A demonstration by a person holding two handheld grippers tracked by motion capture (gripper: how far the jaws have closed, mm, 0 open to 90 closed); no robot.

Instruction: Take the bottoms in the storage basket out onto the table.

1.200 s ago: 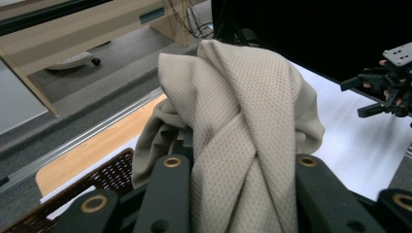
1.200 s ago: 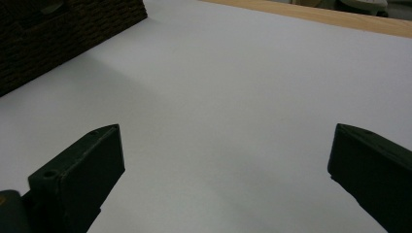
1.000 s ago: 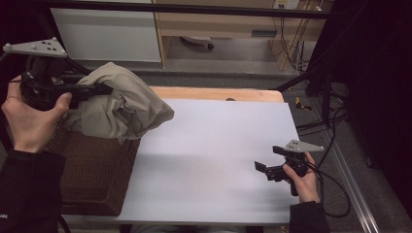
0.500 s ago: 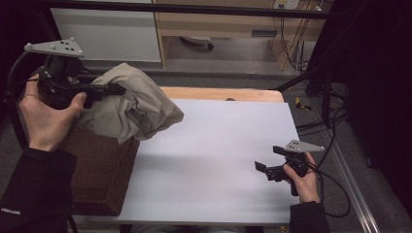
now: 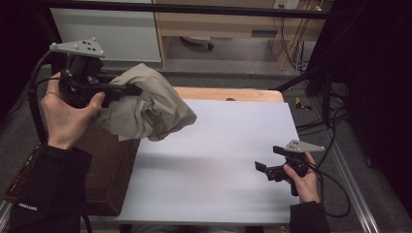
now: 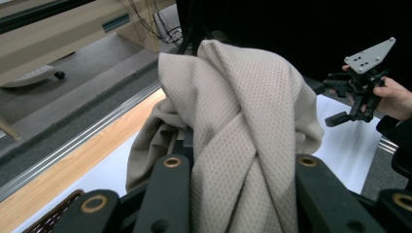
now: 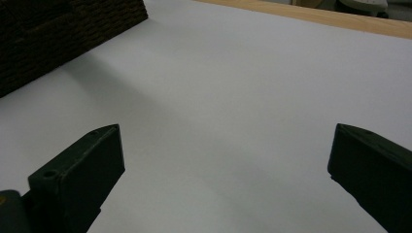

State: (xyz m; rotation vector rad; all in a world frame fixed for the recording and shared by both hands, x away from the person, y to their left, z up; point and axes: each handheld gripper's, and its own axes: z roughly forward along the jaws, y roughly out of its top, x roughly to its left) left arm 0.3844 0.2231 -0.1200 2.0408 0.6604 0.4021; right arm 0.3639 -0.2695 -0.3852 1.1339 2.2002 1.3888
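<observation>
nearest the camera, the right gripper (image 5: 266,171) rests low over the near right part of the white table (image 5: 228,145), its jaws spread wide with nothing but bare tabletop between them, as the right gripper view shows. a small white word on the person's left sleeve (image 5: 46,194) is too small to read, and no other writing is legible. farther back and to the left, the left gripper (image 5: 133,90) is clamped on a bunched beige cloth (image 5: 145,109), held up in the air above the far corner of the wicker basket (image 5: 104,170) and the table's left edge. in the left gripper view the cloth (image 6: 243,126) is pinched between the two black jaws and drapes beyond and below the fingertips, its folds hanging roughly downward with no clear long axis. the open stretch of table lies to the right of and below those fingers, between the cloth and the right gripper, which stands well apart from it. the left hand is plainly the nearer one; judging by this, the next move is to carry the cloth rightward and lower it onto the white surface, where the spread right jaws could take a loose edge.
</observation>
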